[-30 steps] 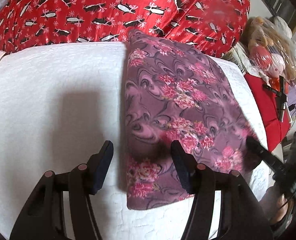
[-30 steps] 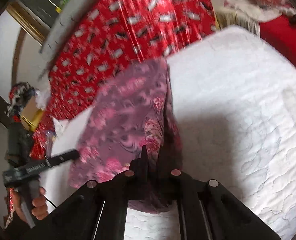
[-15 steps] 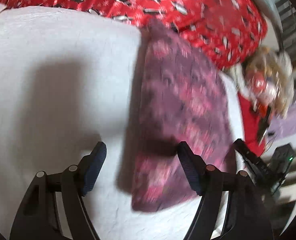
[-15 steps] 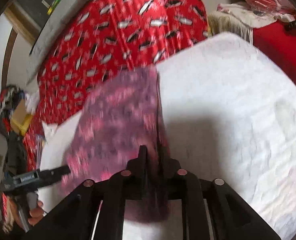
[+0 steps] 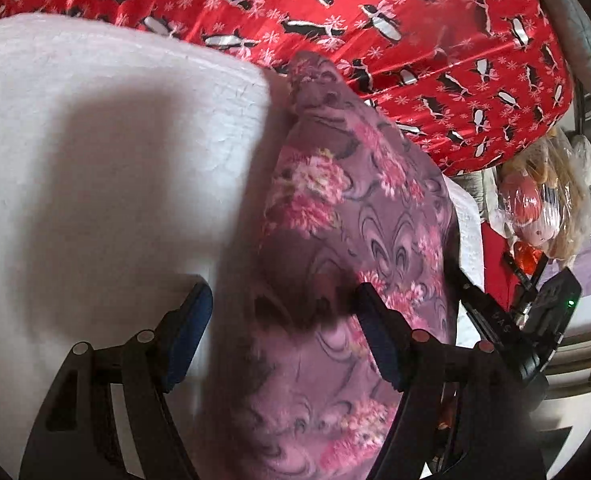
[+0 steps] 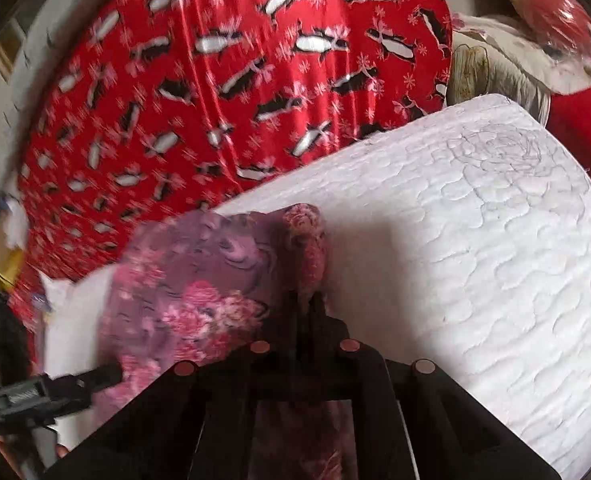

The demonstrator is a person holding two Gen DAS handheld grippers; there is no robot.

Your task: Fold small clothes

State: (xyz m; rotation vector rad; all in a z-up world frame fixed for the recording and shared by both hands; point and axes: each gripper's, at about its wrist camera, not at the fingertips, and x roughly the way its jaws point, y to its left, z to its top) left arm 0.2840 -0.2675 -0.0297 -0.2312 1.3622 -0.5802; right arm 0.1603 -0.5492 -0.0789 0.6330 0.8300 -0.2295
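dragging the floral cloth (image 5: 351,240) with right fingers (image 6: 309,312) pinched on its edge while the left fingers (image 5: 283,336) gape wide at six o'clock risks it bunching or slipping free.

Purple, pink-flowered garment (image 5: 355,240), apparently folded into a narrow strip, lies partly lifted on white quilted surface (image 6: 495,260)

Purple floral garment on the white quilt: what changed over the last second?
The right gripper, shut on the purple floral garment, has dragged its edge up and over, so the cloth now bulges instead of lying flat. The left gripper has moved in closer, its jaws have just been opening, and the garment lies between them unpinched. The white quilted mattress and red penguin-print cover stayed put.
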